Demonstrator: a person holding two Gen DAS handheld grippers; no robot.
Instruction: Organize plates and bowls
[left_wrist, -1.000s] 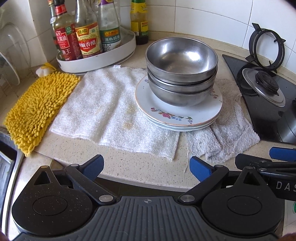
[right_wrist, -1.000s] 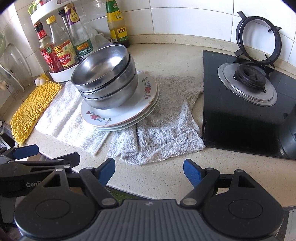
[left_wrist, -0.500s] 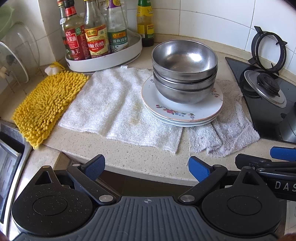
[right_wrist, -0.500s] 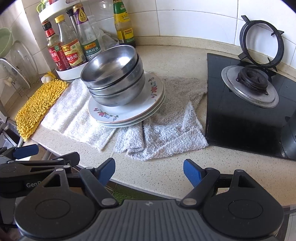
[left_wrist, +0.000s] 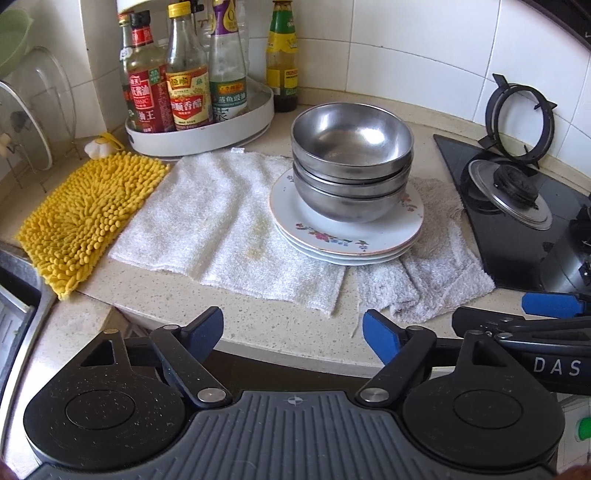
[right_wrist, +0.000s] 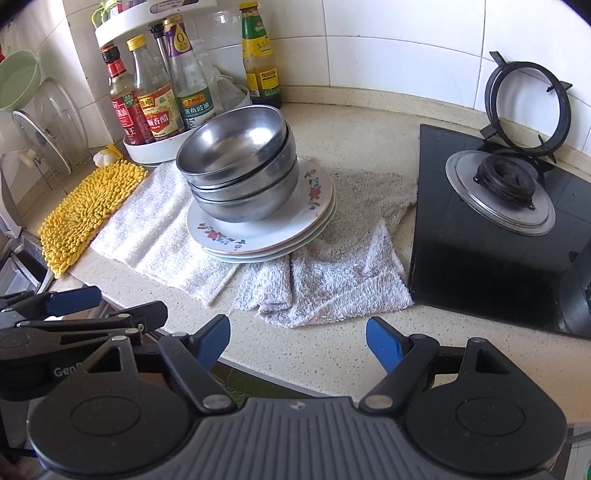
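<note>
Now backing off a little from the bench (left_wrist: 258, 332), with more of its near edge and the wall behind showing than a second ago, both left tongs (left_wrist: 291, 326) and right tongs (right_wrist: 297, 341) hanging wide and holding nothing. Sitting well ahead of both tongs: three steel bowls (left_wrist: 351, 162) nested on a stack of flowered plates (left_wrist: 343, 240), resting across the white towel (left_wrist: 207, 221) and grey towel (left_wrist: 436, 266). Fitting either a finished stack or one waiting to be sorted apart.
</note>
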